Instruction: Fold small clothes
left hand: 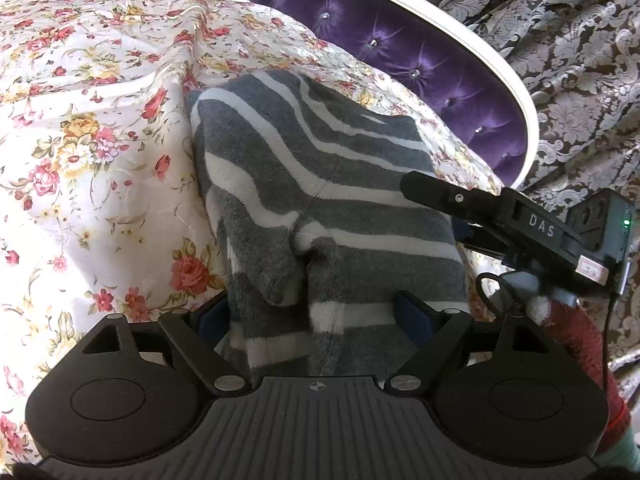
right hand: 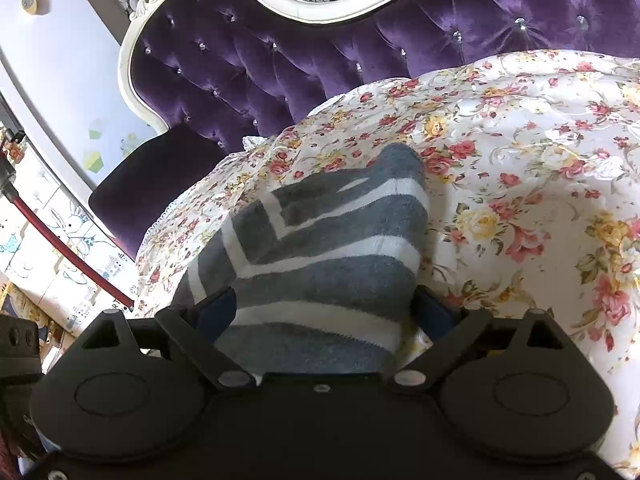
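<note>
Left wrist view shows the striped grey garment (left hand: pixel 320 200) on the floral bed cover (left hand: pixel 80 140), running from between the spread left tongs (left hand: pixel 316 312) toward the far headboard. Right tongs (left hand: pixel 424 188) lie across its right edge; in their own view the cloth sits between the blue pads (right hand: pixel 434 312), though I can't tell whether they're pinching it.

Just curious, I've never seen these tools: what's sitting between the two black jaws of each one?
The same grey-and-white striped garment. It fills the gap of the left gripper in the left wrist view, and of the right gripper in the right wrist view.

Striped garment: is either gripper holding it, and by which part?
Both jaws stand wide around the striped garment: left gripper at its near edge, right gripper at another edge. Actual clamping cannot be told.
</note>
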Motion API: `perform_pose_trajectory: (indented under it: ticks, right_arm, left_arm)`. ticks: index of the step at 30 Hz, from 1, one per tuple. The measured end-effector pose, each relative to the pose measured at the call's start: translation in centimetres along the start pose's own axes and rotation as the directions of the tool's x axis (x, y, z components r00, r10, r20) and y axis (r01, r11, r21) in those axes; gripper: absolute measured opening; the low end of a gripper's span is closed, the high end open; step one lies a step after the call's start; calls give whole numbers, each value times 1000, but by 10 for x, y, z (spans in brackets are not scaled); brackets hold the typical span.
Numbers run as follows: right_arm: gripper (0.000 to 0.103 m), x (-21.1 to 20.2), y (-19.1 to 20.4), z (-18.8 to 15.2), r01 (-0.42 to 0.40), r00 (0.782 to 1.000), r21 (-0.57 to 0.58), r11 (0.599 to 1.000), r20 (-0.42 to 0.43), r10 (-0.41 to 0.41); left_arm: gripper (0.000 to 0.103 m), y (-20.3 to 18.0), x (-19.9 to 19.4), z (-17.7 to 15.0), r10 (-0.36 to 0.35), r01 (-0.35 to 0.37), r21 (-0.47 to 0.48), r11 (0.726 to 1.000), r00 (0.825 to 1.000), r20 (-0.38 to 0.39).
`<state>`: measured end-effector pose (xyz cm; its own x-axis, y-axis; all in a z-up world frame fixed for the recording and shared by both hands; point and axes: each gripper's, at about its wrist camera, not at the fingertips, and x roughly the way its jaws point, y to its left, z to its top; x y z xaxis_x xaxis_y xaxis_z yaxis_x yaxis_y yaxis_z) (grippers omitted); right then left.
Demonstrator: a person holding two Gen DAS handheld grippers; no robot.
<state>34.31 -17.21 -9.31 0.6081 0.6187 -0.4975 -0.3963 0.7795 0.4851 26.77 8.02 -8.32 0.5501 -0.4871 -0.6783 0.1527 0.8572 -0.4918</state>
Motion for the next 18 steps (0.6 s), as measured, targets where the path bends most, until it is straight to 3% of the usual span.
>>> perform_pose_trajectory:
  ticks: [18]
  right_arm:
    - [95,-2,-6,-1,-44,999,68,997,10,43]
  left_arm:
    - [84,0,2,2,-17,17,-6,1000,1000,-12]
